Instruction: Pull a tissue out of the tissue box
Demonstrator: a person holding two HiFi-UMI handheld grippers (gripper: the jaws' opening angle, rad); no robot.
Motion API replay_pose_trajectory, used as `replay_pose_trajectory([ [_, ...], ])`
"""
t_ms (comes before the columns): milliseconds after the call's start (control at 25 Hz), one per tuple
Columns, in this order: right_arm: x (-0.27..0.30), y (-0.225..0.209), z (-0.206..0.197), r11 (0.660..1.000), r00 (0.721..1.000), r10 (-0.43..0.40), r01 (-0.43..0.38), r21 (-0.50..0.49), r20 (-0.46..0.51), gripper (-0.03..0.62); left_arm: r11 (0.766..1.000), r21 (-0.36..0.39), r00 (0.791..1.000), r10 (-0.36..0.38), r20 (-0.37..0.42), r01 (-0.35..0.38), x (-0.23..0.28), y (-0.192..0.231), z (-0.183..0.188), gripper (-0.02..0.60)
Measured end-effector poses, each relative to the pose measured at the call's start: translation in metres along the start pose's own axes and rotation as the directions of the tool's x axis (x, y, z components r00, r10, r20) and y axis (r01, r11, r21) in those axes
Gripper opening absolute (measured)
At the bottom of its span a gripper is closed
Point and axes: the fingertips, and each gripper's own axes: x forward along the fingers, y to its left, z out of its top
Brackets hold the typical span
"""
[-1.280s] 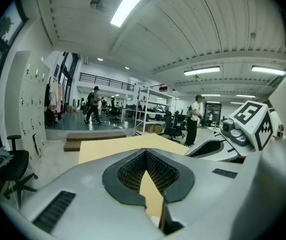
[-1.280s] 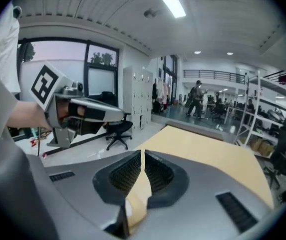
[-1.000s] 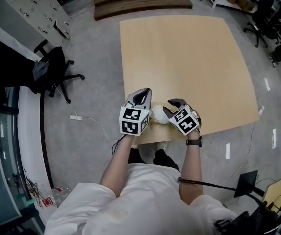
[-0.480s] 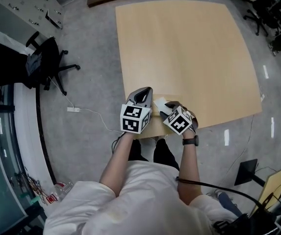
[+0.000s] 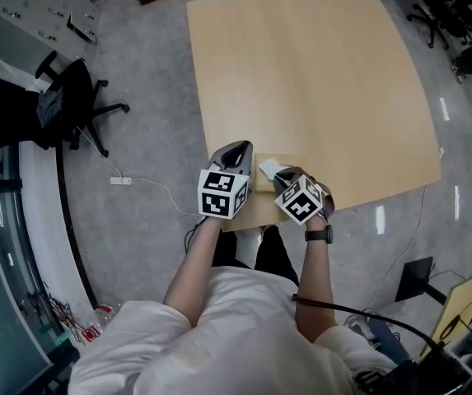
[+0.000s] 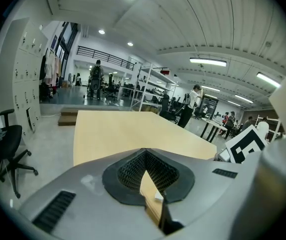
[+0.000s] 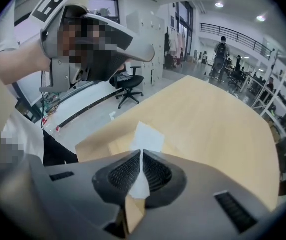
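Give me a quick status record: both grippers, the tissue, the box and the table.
left gripper: jaws together, nothing between them; beside the box, at its left in the head view
right gripper: jaws have just been closing, now pinched on the tissue
tissue: white, sticks up from the box top, not yet pulled out
box: tan, at the table's near edge
table: light wood

An open-plan lab hall. A black swivel chair [image 5: 71, 97], grey metal lockers [image 6: 23, 84], white shelving racks [image 6: 150, 86] and ceiling strip lights [image 6: 207, 62] show it.
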Motion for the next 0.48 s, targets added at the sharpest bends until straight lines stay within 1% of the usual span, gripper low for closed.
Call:
replay_pose_trajectory([
  [200, -0.017, -0.017, 0.02, 0.998, 0.997, -0.037, 0.034, 0.047, 0.067, 0.008, 1.0, 0.016, 1.0, -0.024, 0.017, 0.024, 0.003, 0.002, 0.017, 0.0],
  [360, -0.031, -0.028, 0.031, 0.997, 0.996, -0.071, 0.069, 0.034, 0.056, 0.008, 0.999, 0.019, 0.998, -0.041, 0.053, 0.04, 0.003, 0.006, 0.041, 0.0],
  [400, -0.035, -0.031, 0.033, 0.996, 0.995, -0.079, 0.076, 0.039, 0.068, 0.008, 0.999, 0.021, 0.997, -0.045, 0.061, 0.044, 0.003, 0.005, 0.046, 0.0],
  [480, -0.046, -0.038, 0.042, 0.994, 0.988, -0.095, 0.086, 0.072, 0.125, 0.008, 0.998, 0.029, 0.995, -0.057, 0.077, 0.055, 0.003, 0.001, 0.057, 0.0],
])
